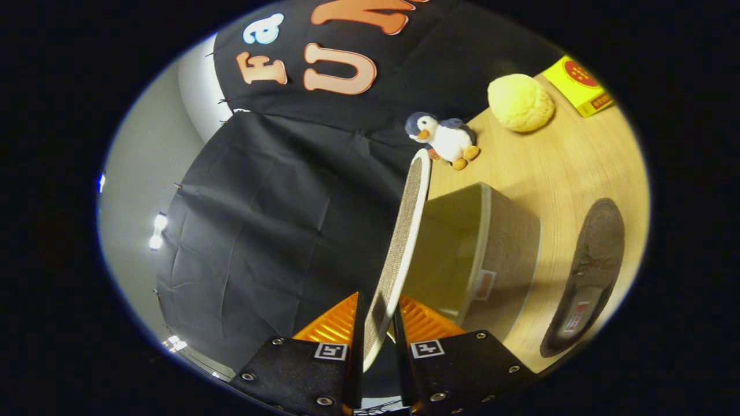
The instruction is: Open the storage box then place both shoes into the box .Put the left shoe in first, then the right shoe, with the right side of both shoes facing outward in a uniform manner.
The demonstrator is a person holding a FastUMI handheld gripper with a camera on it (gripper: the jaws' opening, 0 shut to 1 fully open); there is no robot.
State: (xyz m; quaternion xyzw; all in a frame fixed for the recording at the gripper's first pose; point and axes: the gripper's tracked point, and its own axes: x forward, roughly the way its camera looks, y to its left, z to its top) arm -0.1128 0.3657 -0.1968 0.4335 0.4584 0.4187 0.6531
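My gripper [378,318] is shut on the near edge of the storage box's lid [404,242], a flat beige woven panel with a pale rim. The orange fingers [332,323] press on it from both sides. The lid stands lifted well clear of the box [509,242], a beige fabric box whose open, empty inside faces me just beyond the fingers. The view is rolled, so the wooden table [572,162] looks tilted. One dark brown shoe [589,271] lies on the table beside the box, its label inside showing.
A plush penguin [442,137] stands on the table past the lid's far tip. A yellow round plush [520,102] and a yellow and red carton [578,85] lie farther back. Black cloth covers the booth wall behind the lid.
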